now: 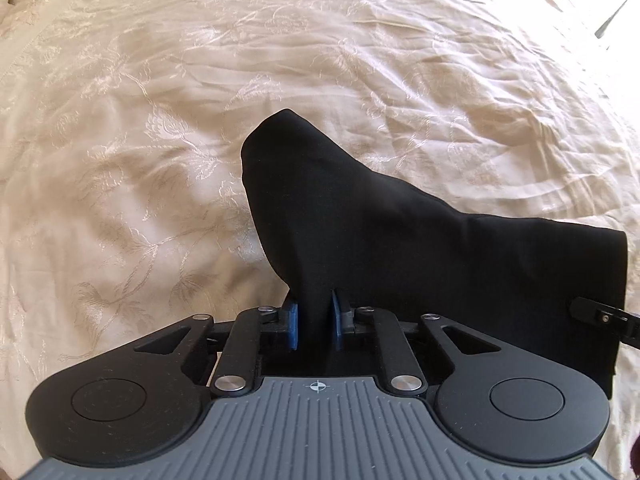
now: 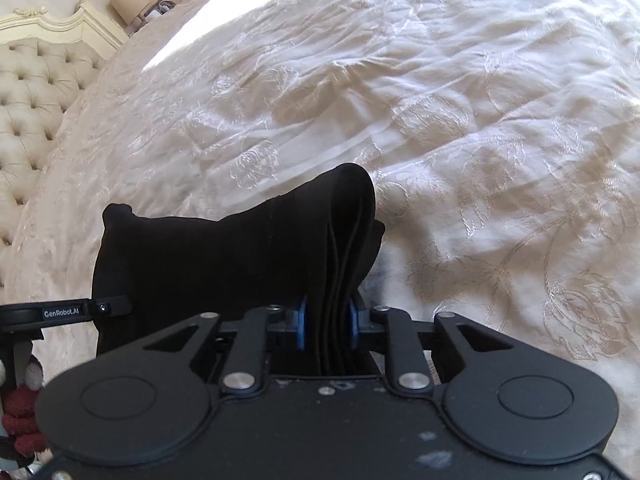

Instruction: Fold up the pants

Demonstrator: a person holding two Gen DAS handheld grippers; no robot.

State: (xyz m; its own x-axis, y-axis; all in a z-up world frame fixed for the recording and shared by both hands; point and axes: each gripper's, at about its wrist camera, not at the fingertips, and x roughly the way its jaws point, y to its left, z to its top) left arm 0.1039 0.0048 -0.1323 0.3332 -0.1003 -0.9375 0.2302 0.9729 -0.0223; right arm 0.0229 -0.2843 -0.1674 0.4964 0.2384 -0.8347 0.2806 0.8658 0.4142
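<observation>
The black pants [image 1: 380,224] are folded into a thick bundle and held up above the bed between both grippers. My left gripper [image 1: 314,316] is shut on the left end of the bundle, its blue pads [image 1: 293,322] pressed against the cloth. My right gripper [image 2: 326,320] is shut on the right end of the pants [image 2: 240,256], where several stacked layers show between its blue pads [image 2: 301,326]. The right gripper's tip [image 1: 600,316] shows at the right edge of the left wrist view. The left gripper's tip [image 2: 68,312] shows at the left of the right wrist view.
A cream floral bedspread [image 1: 200,100] covers the bed below and fills both views [image 2: 480,120]. A tufted cream headboard [image 2: 32,92] and a small lamp [image 2: 128,4] stand at the far left of the right wrist view. A red and white knitted thing [image 2: 20,408] sits at the lower left.
</observation>
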